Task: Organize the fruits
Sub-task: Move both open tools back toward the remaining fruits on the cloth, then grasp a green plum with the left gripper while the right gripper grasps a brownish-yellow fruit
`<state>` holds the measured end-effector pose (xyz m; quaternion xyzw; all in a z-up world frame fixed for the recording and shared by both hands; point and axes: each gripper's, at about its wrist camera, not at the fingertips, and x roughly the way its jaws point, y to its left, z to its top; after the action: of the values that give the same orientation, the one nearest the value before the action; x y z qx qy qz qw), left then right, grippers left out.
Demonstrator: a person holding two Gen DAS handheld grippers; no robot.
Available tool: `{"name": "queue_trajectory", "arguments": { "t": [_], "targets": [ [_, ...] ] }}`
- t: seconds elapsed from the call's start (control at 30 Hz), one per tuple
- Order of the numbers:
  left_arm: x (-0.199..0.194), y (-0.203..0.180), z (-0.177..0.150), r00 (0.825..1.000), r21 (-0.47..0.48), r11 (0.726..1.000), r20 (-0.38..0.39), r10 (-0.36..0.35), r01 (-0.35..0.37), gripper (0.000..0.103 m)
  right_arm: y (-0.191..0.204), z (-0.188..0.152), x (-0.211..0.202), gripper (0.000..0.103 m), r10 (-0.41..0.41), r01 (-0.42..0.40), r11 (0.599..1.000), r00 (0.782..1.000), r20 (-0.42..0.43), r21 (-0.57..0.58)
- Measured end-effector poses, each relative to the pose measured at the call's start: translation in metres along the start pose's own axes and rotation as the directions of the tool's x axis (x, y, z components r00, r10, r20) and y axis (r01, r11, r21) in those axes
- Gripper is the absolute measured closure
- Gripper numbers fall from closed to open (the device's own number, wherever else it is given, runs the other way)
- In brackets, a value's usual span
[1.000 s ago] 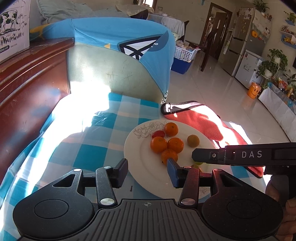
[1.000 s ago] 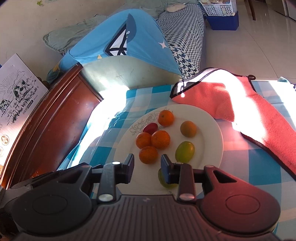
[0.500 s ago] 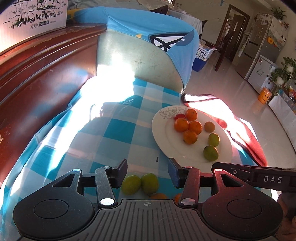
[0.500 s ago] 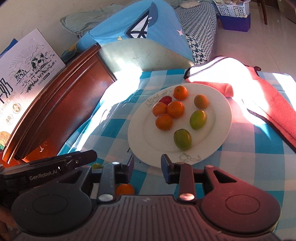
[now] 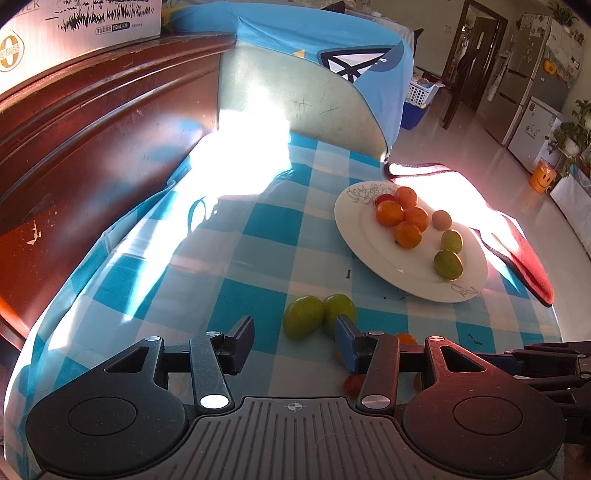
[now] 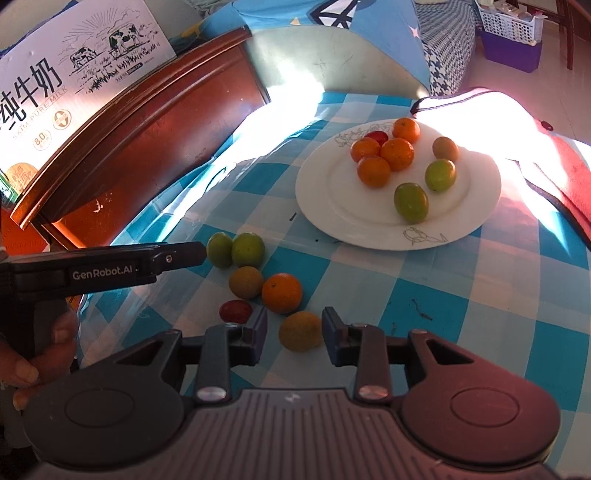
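Fruits point(image 6: 282, 292) lie loose on the cloth, one yellowish fruit point(image 6: 300, 331) between the open right tongs point(image 6: 293, 332).

Blue-and-white checked tablecloth point(image 5: 266, 229) in hard sunlight, dark red-brown wooden headboard point(image 5: 92, 140) at left, white milk carton box point(image 6: 74, 74) atop it, glossy pale tiled floor point(image 5: 480, 155), grey refrigerator point(image 5: 532, 74), dark wooden doorway point(image 5: 476, 33) beyond

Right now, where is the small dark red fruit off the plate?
Right wrist view: the small dark red fruit lies on the checked cloth, left of the loose orange.
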<state>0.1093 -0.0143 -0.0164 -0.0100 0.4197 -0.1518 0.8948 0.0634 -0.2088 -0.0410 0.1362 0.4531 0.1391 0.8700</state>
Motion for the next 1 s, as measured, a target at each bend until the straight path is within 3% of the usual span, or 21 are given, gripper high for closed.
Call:
{"name": "queue_trajectory", "arguments": {
  "t": [0.27, 0.53, 1.0],
  "targets": [
    [0.007, 0.006, 0.002, 1.0, -0.033, 0.999, 0.013, 0.017, -0.017, 0.057, 0.007, -0.005, 0.007, 0.066, -0.043, 0.043, 0.998, 0.999, -0.006, -0.051],
    [0.023, -0.002, 0.002, 1.0, -0.006, 1.0, 0.009, 0.022, -0.021, 0.057, 0.01, -0.008, 0.014, 0.066, -0.082, 0.08, 0.992, 0.996, -0.018, -0.092],
    [0.032, -0.004, 0.0, 0.997, -0.004, 0.998, 0.041, -0.065, 0.065, 0.059, 0.014, -0.01, 0.018, 0.073, -0.093, 0.091, 0.989, 0.996, -0.011, -0.114]
  ]
}}
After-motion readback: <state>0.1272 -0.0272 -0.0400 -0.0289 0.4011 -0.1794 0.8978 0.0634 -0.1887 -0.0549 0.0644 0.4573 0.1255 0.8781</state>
